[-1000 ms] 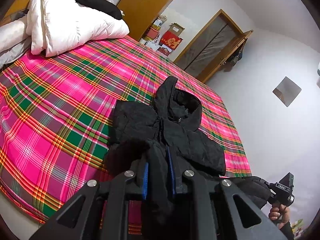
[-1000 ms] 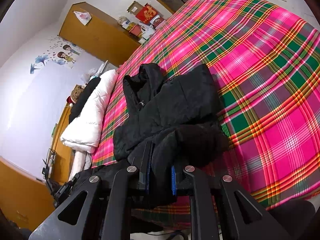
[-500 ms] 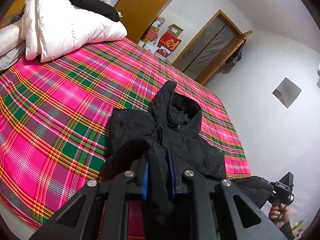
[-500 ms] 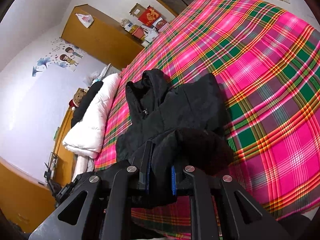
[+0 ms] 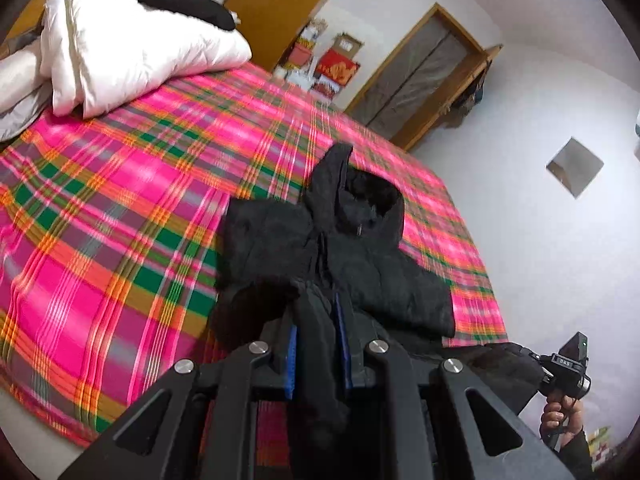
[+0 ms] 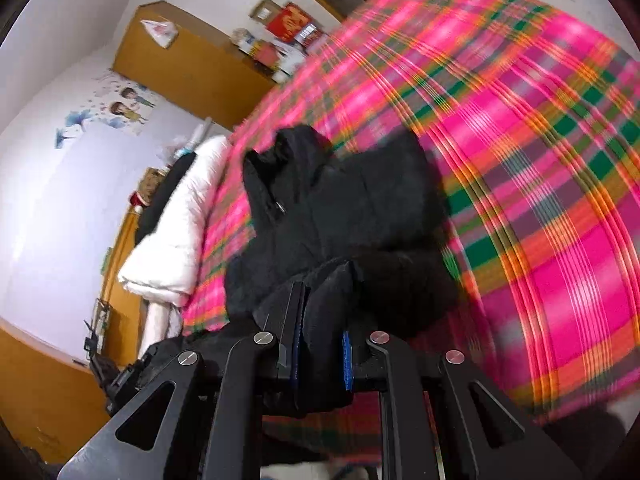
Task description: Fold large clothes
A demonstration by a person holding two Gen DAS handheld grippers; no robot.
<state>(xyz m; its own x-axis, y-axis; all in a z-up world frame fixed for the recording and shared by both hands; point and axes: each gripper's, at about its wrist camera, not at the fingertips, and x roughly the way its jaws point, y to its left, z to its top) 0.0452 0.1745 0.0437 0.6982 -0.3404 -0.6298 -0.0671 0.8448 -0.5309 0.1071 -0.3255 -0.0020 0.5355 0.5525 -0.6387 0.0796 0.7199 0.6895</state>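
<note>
A black hooded padded jacket (image 5: 340,248) lies on the pink plaid bed (image 5: 120,200), hood pointing away, lower part hanging off the near edge. My left gripper (image 5: 316,320) is shut on a fold of the jacket's hem. My right gripper (image 6: 320,312) is shut on the hem's other corner; the jacket (image 6: 340,208) spreads ahead of it. The right gripper's body also shows in the left wrist view (image 5: 568,368), held by a hand at the lower right.
A white duvet (image 5: 132,40) with a dark garment on it lies at the head of the bed. A wooden wardrobe (image 6: 188,64), boxes on the floor and a door (image 5: 416,80) stand beyond the bed. White walls surround it.
Both grippers have carried the jacket's hem forward and up toward the hood; the bed has shifted in view and is motion-blurred. Both grips are unchanged.
</note>
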